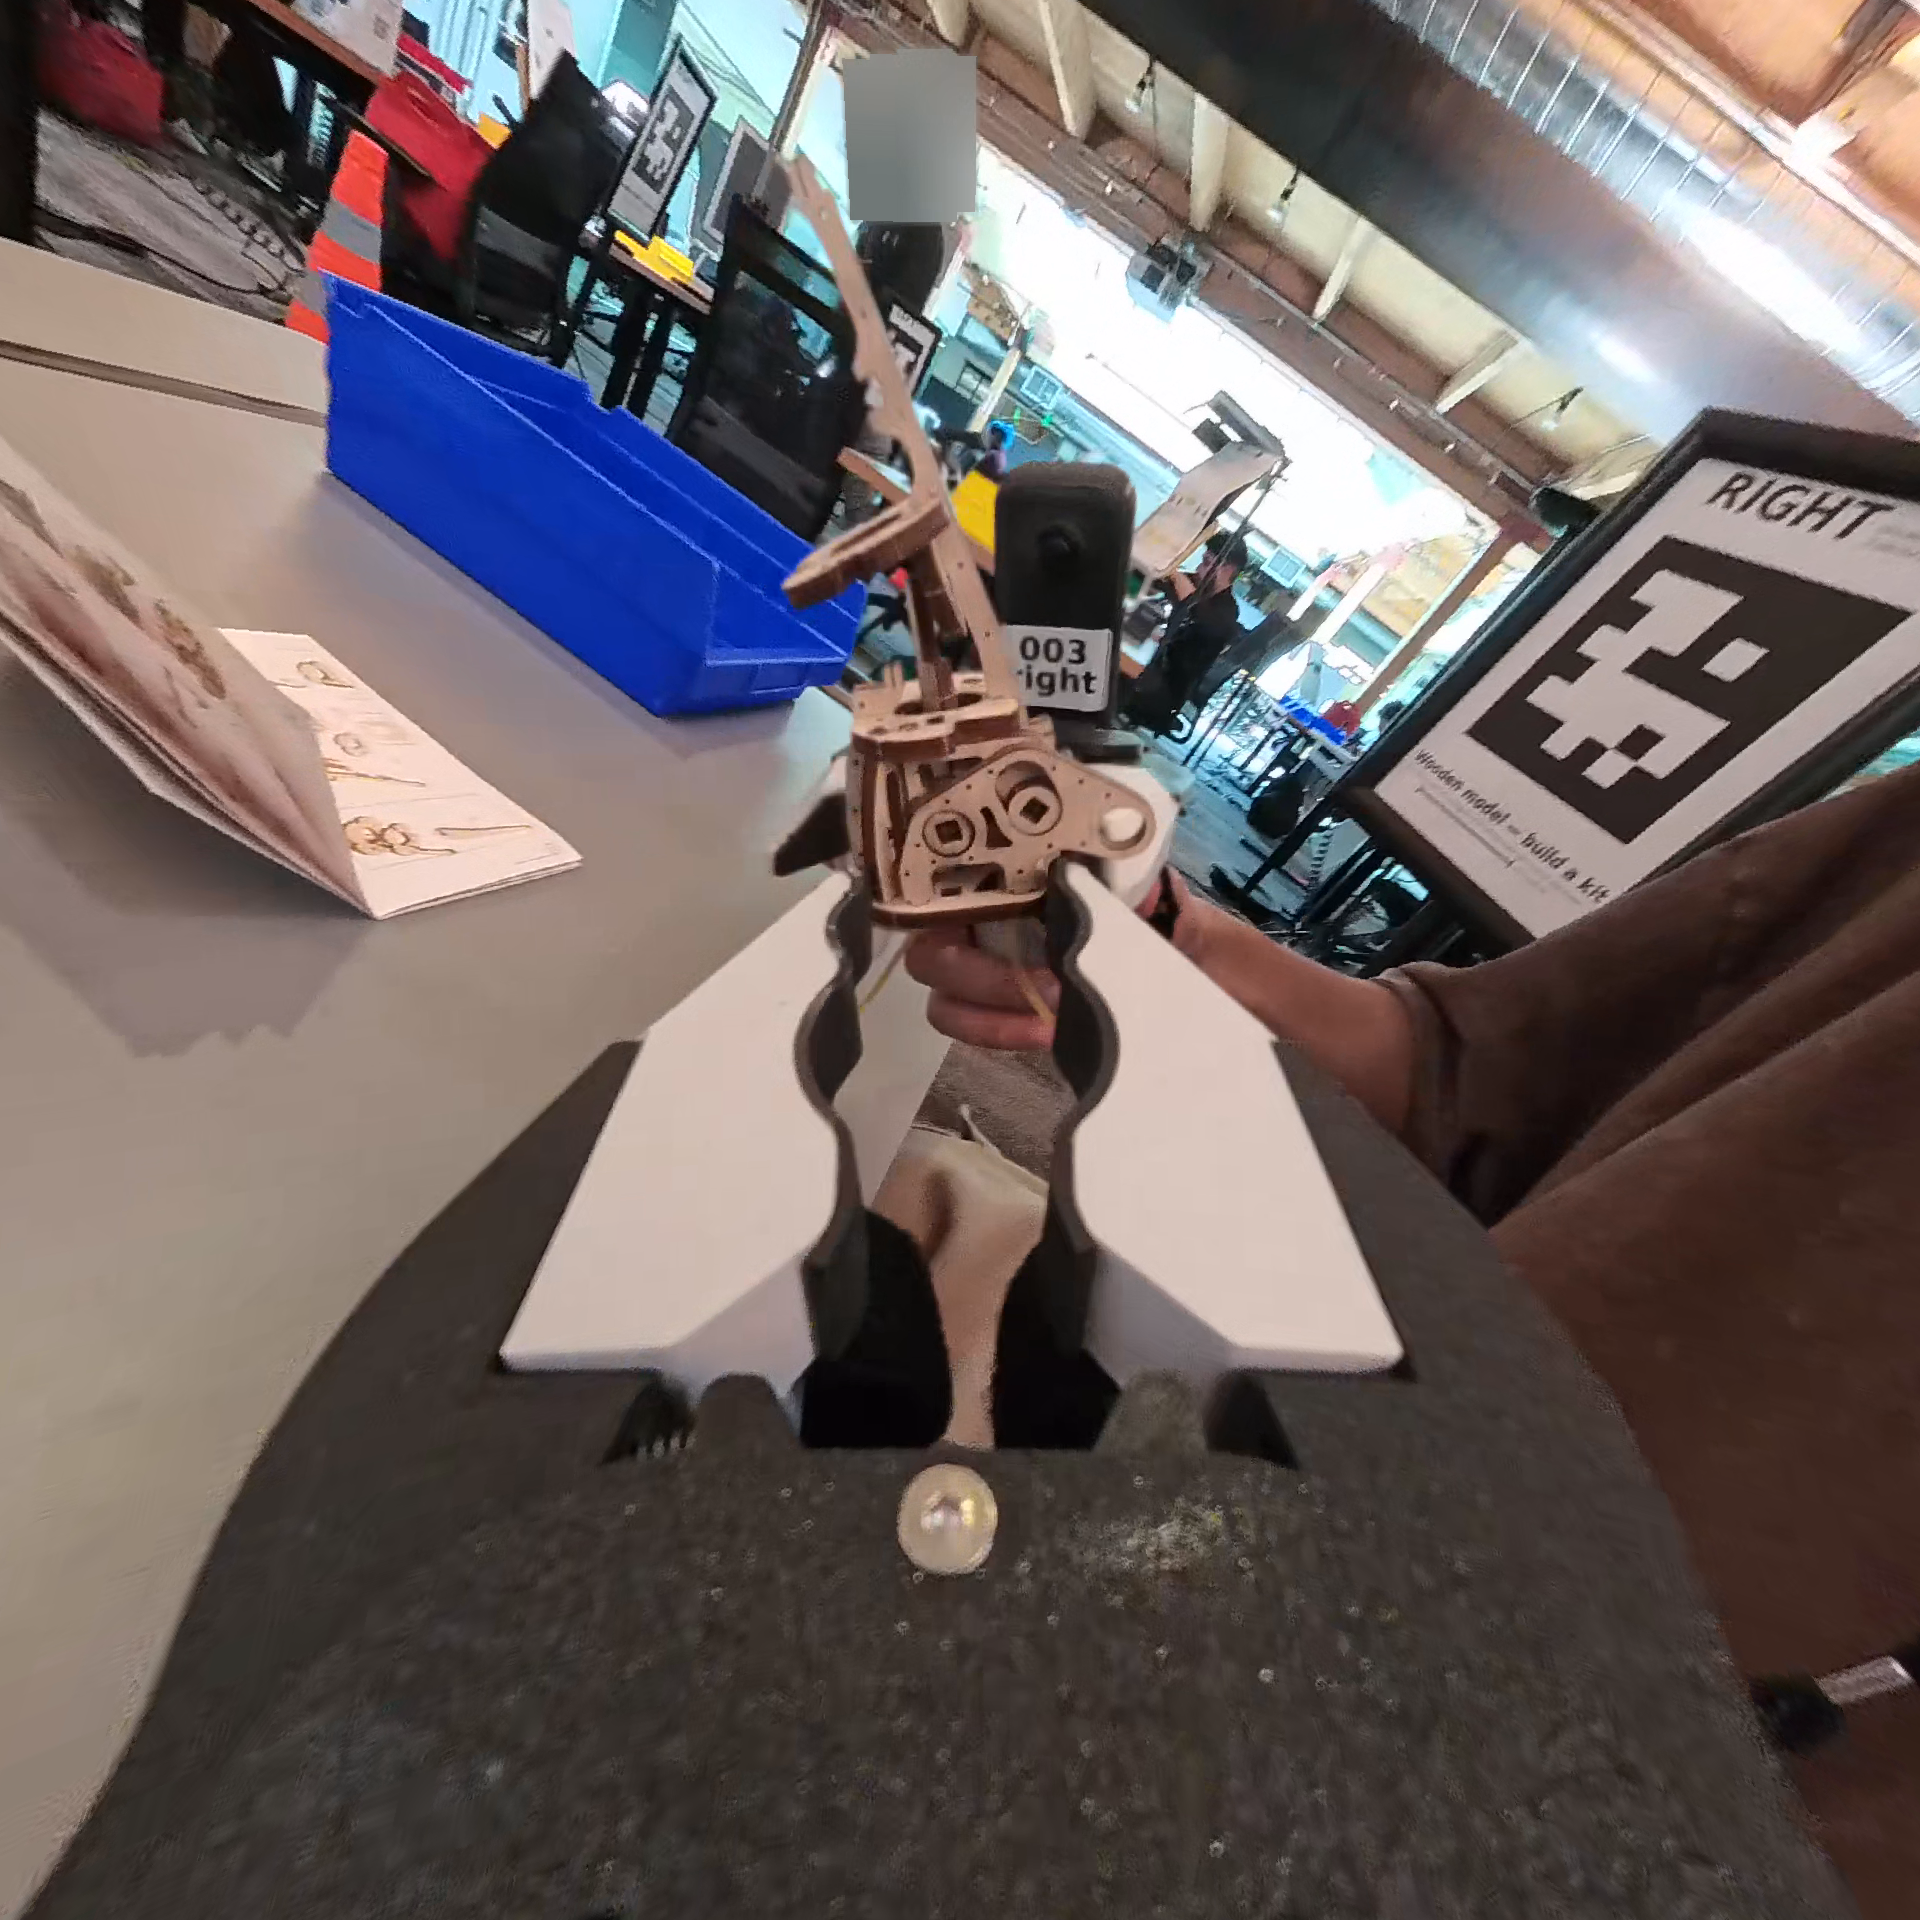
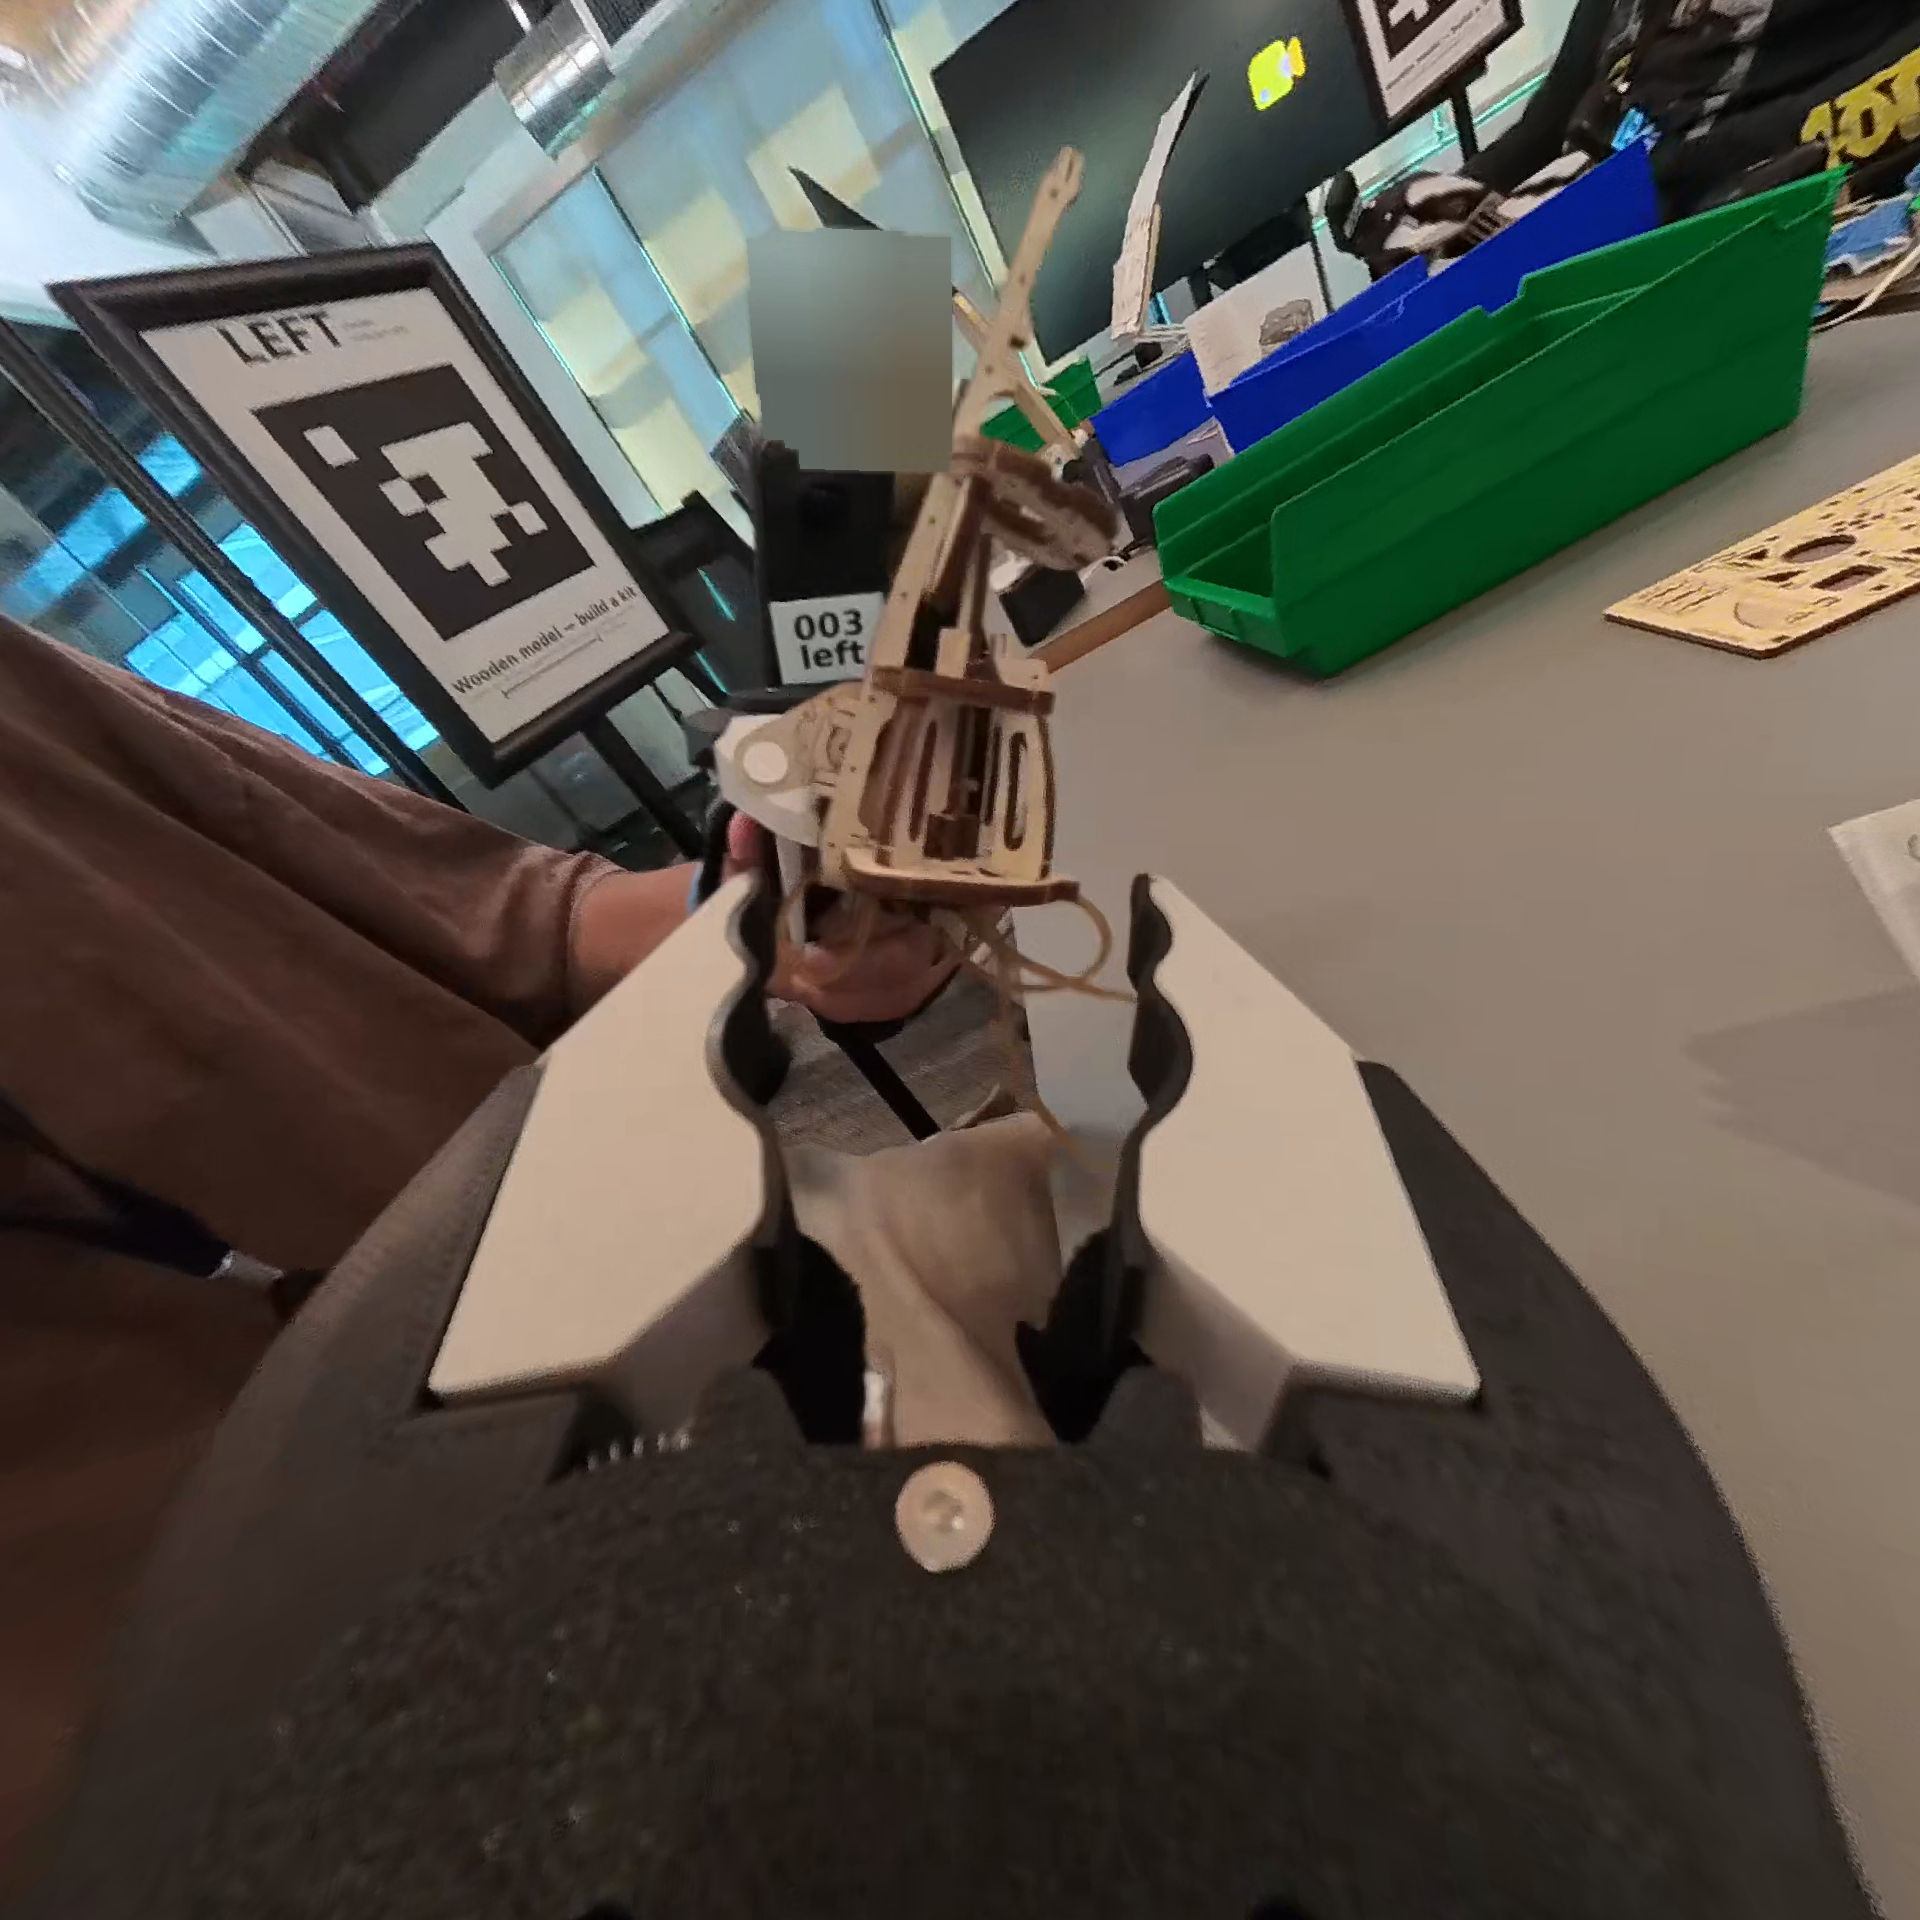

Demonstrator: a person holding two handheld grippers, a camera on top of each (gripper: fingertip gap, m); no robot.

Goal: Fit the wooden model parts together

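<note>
A partly built wooden model (image 1: pixel 966 821) with a long mast sticking up is held above the table edge. My left gripper (image 1: pixel 956 904) is shut on the model's base plate. In the right wrist view the same model (image 2: pixel 956 790) stands just beyond my right gripper (image 2: pixel 943 894), whose jaws are wide apart on either side of the base. Thin rubber bands (image 2: pixel 1049 966) hang from the model between the right gripper's fingers. The right gripper's white finger (image 1: pixel 1135 831) shows behind the model in the left wrist view.
On the grey table (image 1: pixel 208 1039) lie an open instruction booklet (image 1: pixel 343 769) and a blue bin (image 1: pixel 540 488). A green bin (image 2: pixel 1455 499), blue bins (image 2: pixel 1351 353) and a wooden part sheet (image 2: pixel 1787 582) sit farther off. Framed marker signs (image 1: pixel 1683 675) (image 2: pixel 416 520) stand nearby. A brown sleeve (image 1: pixel 1662 1039) is close. Left and right tips are no more than a few centimetres apart.
</note>
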